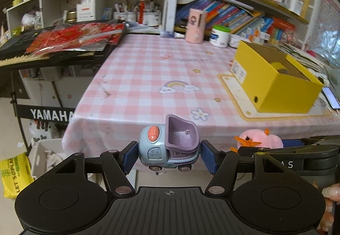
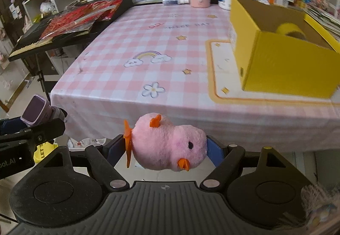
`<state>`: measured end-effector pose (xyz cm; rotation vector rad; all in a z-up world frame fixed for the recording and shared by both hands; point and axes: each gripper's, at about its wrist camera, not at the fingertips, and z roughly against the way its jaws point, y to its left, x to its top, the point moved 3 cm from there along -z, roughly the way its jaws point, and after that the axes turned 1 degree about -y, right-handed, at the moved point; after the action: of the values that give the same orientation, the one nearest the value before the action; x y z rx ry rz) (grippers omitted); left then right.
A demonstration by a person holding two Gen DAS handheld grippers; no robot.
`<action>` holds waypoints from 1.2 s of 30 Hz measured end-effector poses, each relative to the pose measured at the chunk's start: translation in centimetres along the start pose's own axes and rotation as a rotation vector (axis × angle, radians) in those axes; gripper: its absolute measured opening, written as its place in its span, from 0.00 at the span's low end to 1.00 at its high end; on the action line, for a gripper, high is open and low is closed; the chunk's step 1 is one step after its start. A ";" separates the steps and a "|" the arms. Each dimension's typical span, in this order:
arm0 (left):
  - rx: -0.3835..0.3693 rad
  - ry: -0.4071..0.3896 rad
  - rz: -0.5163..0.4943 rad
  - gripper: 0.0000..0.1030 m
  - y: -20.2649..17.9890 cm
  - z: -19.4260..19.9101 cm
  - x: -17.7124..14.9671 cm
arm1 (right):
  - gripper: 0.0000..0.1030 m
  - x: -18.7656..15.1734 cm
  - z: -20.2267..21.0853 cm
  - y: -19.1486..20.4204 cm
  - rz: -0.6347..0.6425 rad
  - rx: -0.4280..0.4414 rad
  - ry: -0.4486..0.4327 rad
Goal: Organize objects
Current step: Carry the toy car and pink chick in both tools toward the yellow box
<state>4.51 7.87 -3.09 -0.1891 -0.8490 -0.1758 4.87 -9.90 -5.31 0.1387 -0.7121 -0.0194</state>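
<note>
My left gripper [image 1: 169, 157] is shut on a small blue-and-purple toy truck [image 1: 169, 147], held in the air just before the near edge of the table [image 1: 136, 77]. The truck's purple tipper also shows at the left of the right wrist view [image 2: 37, 111]. A pink plush chick [image 2: 167, 142] with orange beak and feet lies sideways in my right gripper [image 2: 167, 150], which is shut on it. The chick peeks in at the right of the left wrist view [image 1: 259, 139]. An open yellow cardboard box [image 1: 276, 77] [image 2: 282, 47] stands on the table's right side with a yellow tape roll [image 2: 291, 29] inside.
A pink checked cloth covers the table. At its far edge stand a pink cup [image 1: 195, 25] and a white jar [image 1: 220, 36]. A keyboard [image 1: 53, 47] piled with red papers sits left of the table. Bookshelves [image 1: 244, 7] fill the back. A phone [image 1: 331, 97] lies right of the box.
</note>
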 end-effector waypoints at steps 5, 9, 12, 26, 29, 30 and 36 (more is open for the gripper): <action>-0.046 0.001 -0.044 0.61 -1.8 0.1 -0.1 | 0.76 -1.2 1.6 -1.8 -0.055 -0.040 -0.014; -0.090 0.006 -0.083 0.61 -3.6 -0.1 -0.2 | 0.76 -2.2 2.7 -3.5 -0.098 -0.078 -0.019; -0.115 0.009 -0.107 0.61 -4.8 -0.4 -0.2 | 0.76 -2.8 3.2 -4.8 -0.131 -0.104 -0.020; -0.216 0.003 -0.191 0.61 -11.3 -2.7 1.6 | 0.76 -2.7 5.2 -11.7 -0.250 -0.207 -0.051; -0.221 0.001 -0.192 0.61 -12.2 -3.3 2.1 | 0.76 -2.2 5.2 -12.8 -0.248 -0.213 -0.054; -0.222 0.001 -0.192 0.61 -12.4 -3.6 2.3 | 0.76 -2.1 5.2 -13.0 -0.247 -0.214 -0.053; -0.231 -0.007 -0.195 0.61 -14.0 -4.7 3.5 | 0.76 -0.8 4.7 -15.1 -0.250 -0.221 -0.053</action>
<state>6.97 -7.10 -2.13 -0.3231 -0.8535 -0.4574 1.61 -25.33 -4.33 0.0147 -0.7375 -0.3410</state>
